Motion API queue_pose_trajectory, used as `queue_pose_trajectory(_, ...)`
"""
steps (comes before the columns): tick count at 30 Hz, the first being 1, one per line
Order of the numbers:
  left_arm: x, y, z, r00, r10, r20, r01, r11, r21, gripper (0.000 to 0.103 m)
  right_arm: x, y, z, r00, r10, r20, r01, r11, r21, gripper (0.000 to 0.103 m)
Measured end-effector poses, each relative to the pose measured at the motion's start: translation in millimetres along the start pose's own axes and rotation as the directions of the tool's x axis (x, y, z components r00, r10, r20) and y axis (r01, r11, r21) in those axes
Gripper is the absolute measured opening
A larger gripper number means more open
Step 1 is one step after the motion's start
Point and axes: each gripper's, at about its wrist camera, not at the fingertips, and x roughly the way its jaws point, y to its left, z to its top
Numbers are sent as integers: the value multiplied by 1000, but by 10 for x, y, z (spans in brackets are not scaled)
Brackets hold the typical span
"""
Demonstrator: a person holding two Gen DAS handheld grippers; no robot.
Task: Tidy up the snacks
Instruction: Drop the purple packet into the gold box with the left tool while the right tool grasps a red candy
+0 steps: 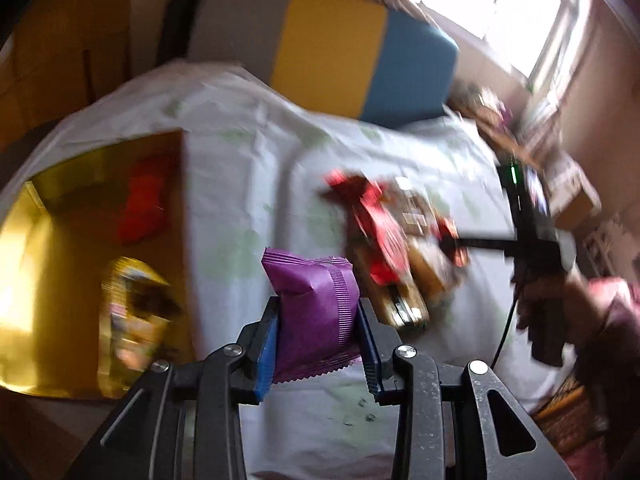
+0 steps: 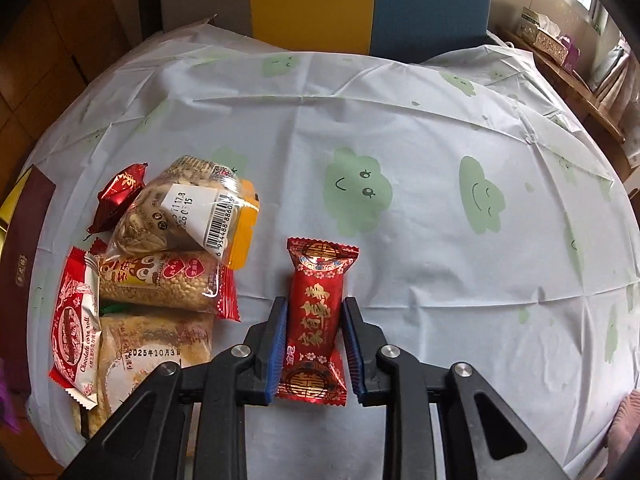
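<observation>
Left hand-held gripper (image 1: 318,320) pinches purple packet (image 1: 314,304); right hand-held gripper (image 2: 314,344) pinches red packet (image 2: 316,316).

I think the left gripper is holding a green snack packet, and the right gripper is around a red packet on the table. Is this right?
Not quite: the packet in the left gripper is purple, not green, as the left wrist view shows. The rest stands: the right gripper is around a red packet lying on the tablecloth.

Window (image 1: 492,0) glare, left-view motion blur
</observation>
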Motion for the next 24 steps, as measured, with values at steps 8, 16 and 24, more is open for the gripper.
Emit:
queue_pose_trajectory(8, -233, 969, 401, 996, 81, 32, -70, 959, -275, 37, -23, 134, -21, 1000, -20, 5, 20, 1000, -23, 27)
queue_pose_trajectory(16, 236, 1313, 597, 999, 44, -32, -53, 913, -404, 41, -13, 69, 2, 1000, -27, 8, 28, 999, -27, 27)
queue_pose_trajectory(24, 401, 1391, 483, 996, 33, -86, -66, 910, -409, 52, -2, 89, 1, 999, -45, 16, 45, 998, -50, 26)
